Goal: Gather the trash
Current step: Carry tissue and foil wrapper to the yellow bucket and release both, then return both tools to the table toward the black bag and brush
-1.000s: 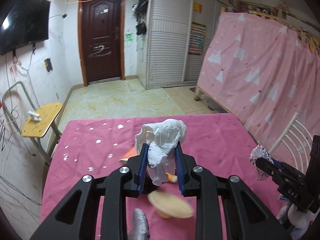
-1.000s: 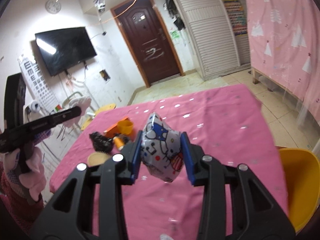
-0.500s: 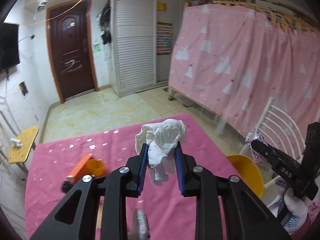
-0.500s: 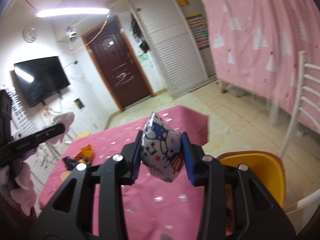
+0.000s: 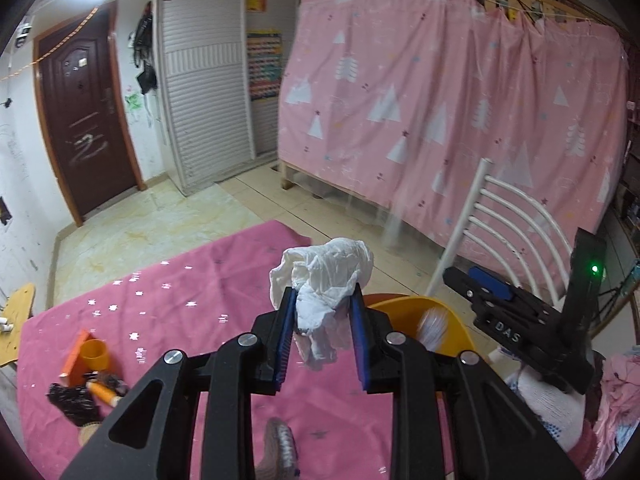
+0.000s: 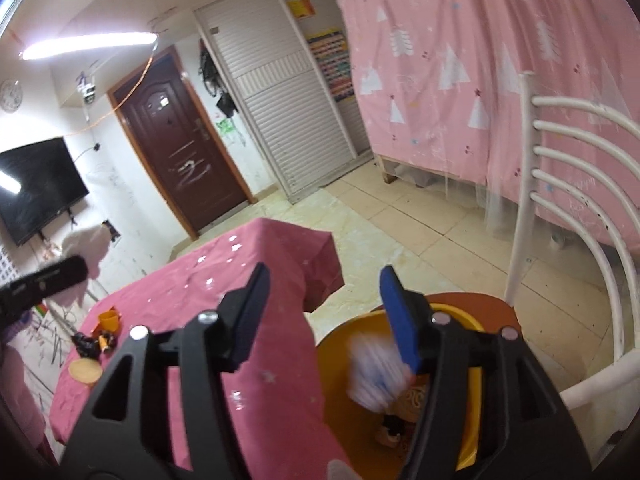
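Two hand-held grippers in view. On the left, orange cup (image 5: pixel 94 354) & dark scraps (image 5: pixel 76 398) sit on the pink-clothed table (image 5: pixel 192 304). Left hand-held gripper (image 5: pixel 322 326) is clamped on a crumpled white tissue (image 5: pixel 324 276), above the table edge. Right hand-held gripper (image 6: pixel 320 316) has just been opening, nothing between pads; blurred printed wrapper (image 6: pixel 376 372) is inside the yellow bin (image 6: pixel 474 396) below it, beside a white chair (image 6: pixel 560 200).

Lit from overhead by a glaring ceiling light (image 6: pixel 88 42), blown out white. Strong fisheye bending and dark vignetting at corners. Motion-blurred, perhaps a wrapper (image 6: pixel 374 372), inside the yellow bin (image 6: pixel 334 360).
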